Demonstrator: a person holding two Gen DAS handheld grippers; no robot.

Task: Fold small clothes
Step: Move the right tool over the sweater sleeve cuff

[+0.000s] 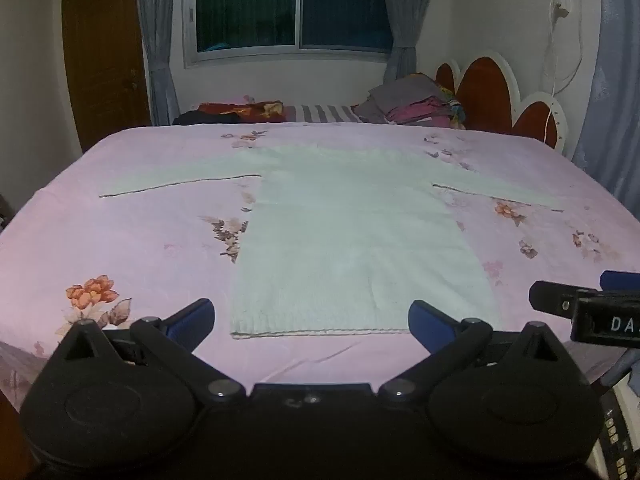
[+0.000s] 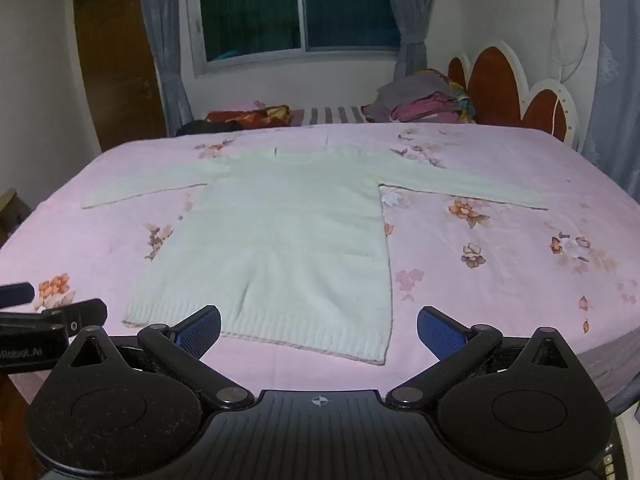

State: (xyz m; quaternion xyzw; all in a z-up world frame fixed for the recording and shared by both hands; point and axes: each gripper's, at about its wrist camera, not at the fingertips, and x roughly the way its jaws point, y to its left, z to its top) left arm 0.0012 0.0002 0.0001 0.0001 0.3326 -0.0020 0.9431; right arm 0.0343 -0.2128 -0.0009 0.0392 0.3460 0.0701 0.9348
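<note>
A pale mint knitted sweater (image 1: 344,236) lies flat on the pink floral bedsheet (image 1: 132,248), sleeves spread to both sides, ribbed hem nearest me. It also shows in the right wrist view (image 2: 288,240). My left gripper (image 1: 312,320) is open and empty, just short of the hem at its middle. My right gripper (image 2: 320,326) is open and empty, over the hem's right part. The right gripper's tip shows at the right edge of the left wrist view (image 1: 560,300). The left gripper's tip shows at the left edge of the right wrist view (image 2: 60,312).
A pile of folded clothes (image 1: 416,108) sits at the far right by the scalloped headboard (image 1: 496,100). Dark and red fabrics (image 1: 236,112) and a striped cloth (image 1: 320,114) lie along the far edge. A window (image 1: 292,4), curtains and a wooden door (image 1: 104,52) stand behind.
</note>
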